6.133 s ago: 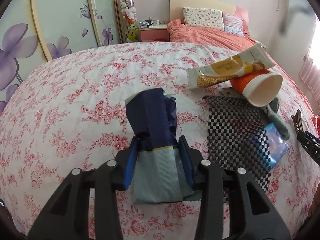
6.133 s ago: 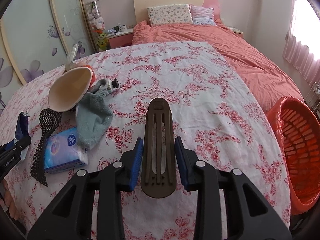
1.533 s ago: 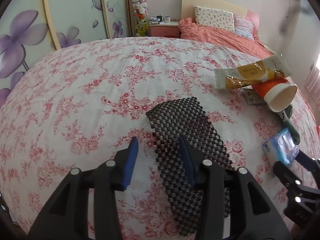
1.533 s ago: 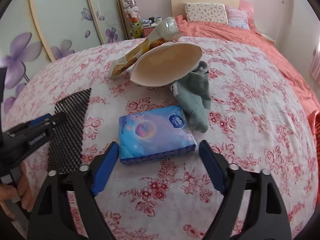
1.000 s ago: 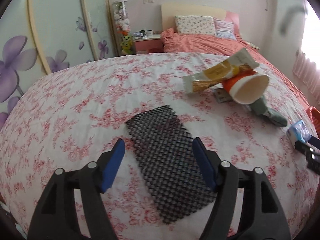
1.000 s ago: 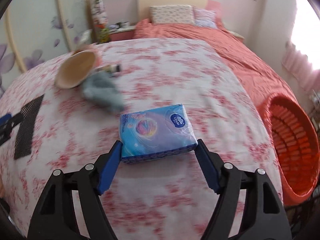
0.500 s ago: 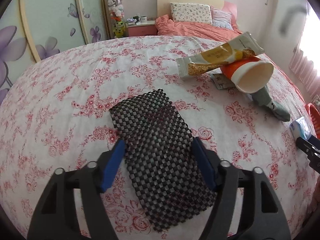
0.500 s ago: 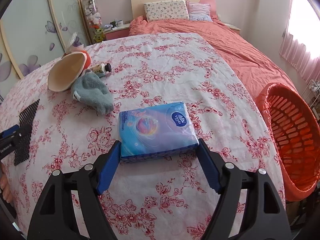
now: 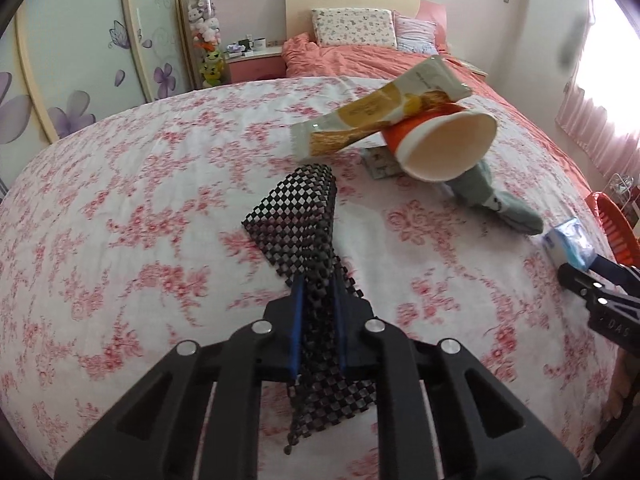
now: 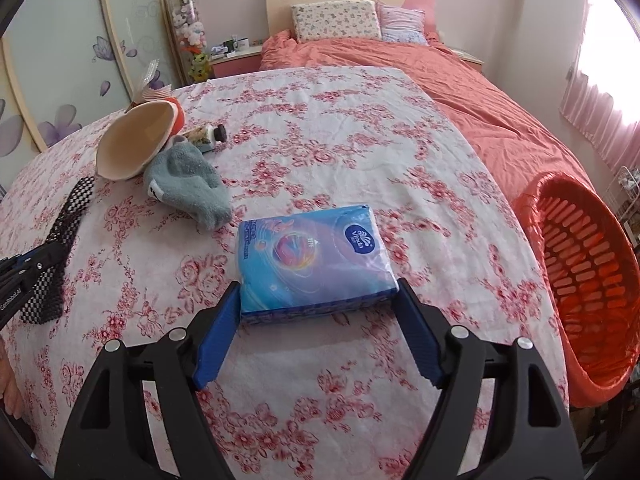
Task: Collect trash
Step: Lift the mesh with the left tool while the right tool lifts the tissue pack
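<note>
A black mesh mat (image 9: 304, 216) lies on the floral bedsheet, bunched and folded up at its middle. My left gripper (image 9: 316, 284) is closing on it, and its blue pads pinch the gathered mesh. From the right wrist view the same mat (image 10: 74, 200) and left gripper (image 10: 36, 264) sit at the left edge. My right gripper (image 10: 316, 292) is shut on a blue tissue pack (image 10: 312, 256), held just above the sheet. In the left wrist view that pack (image 9: 568, 238) and the right gripper (image 9: 588, 276) show at the far right.
An orange paper cup (image 9: 444, 144) lies on its side under a yellow snack wrapper (image 9: 380, 116), with a grey sock (image 9: 496, 200) beside it. A small bottle (image 10: 208, 136) lies near the sock. An orange basket (image 10: 588, 272) stands off the bed's right side.
The left jaws have gone from wide apart around the flat mat to pinched on it, and the mat has bunched up. The right gripper and tissue pack have not moved.
</note>
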A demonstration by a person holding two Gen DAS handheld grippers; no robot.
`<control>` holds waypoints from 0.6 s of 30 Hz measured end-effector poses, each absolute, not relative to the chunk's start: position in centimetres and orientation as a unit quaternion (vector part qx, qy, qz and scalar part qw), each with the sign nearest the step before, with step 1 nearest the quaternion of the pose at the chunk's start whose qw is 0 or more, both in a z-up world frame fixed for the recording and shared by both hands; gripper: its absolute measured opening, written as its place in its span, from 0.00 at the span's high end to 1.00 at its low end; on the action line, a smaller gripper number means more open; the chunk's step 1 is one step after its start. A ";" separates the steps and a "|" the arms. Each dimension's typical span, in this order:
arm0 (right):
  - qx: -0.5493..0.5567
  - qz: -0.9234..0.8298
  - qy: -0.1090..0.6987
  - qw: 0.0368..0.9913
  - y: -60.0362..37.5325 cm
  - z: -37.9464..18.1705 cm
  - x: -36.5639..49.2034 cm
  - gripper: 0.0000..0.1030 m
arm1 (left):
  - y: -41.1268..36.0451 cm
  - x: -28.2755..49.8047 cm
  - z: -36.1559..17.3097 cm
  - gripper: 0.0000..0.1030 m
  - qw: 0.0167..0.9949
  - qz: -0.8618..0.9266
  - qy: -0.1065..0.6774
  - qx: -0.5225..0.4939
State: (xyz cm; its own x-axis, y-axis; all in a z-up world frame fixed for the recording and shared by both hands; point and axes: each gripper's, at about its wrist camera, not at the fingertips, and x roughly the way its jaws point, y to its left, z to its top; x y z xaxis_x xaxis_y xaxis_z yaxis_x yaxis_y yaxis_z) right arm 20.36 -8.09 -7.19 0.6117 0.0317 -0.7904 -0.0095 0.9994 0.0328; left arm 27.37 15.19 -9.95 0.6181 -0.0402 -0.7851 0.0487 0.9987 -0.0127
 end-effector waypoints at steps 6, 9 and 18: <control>0.019 0.014 0.442 0.897 -8.0 -7.0 21.1 0.27 | 14.2 27.6 -10.3 0.85 0.901 -0.017 0.434 0.019; 0.013 0.013 0.440 0.898 -7.8 -7.1 21.1 0.24 | 14.3 27.5 -10.3 0.85 0.901 -0.017 0.433 0.014; 0.025 0.005 0.441 0.897 -7.6 -7.1 22.1 0.20 | 14.5 27.5 -10.3 0.84 0.901 -0.018 0.434 0.005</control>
